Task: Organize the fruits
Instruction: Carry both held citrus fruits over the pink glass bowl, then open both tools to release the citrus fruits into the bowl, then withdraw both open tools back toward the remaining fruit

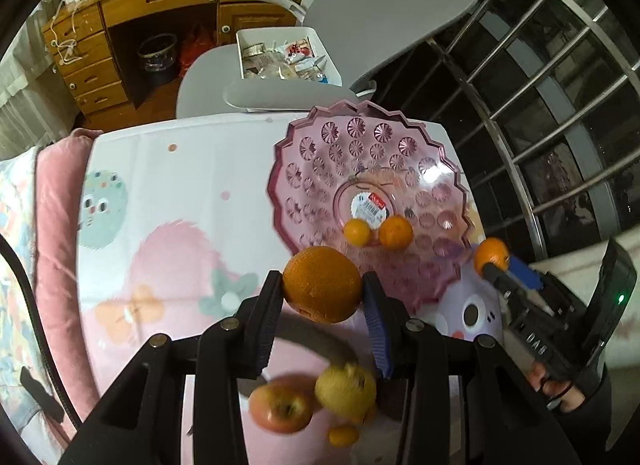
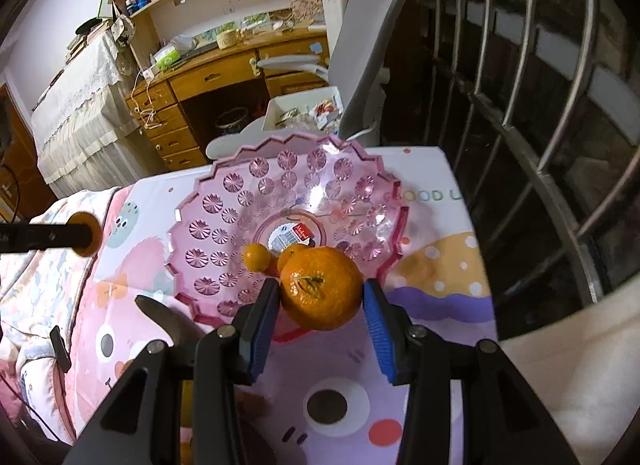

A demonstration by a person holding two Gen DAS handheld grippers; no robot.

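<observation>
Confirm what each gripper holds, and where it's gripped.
Left gripper: large orange, pinched across its sides. Right gripper: mandarin, gripped at its sides, stem facing the camera. Both over the near rim of the pink bowl.

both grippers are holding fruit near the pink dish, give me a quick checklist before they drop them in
1. Left gripper has its orange pinched between both fingers: ok.
2. Right gripper has its mandarin between both fingers, stem facing the camera: ok.
3. Pink dish sits flat on the patterned cloth: ok.
4. Room left in the dish: only two small oranges near the centre label: ok.
5. Right fruit is over the dish: it overlaps the near rim, true height cannot tell.
6. Left fruit is over the dish: it looks short of the rim, not ok yet.
</observation>
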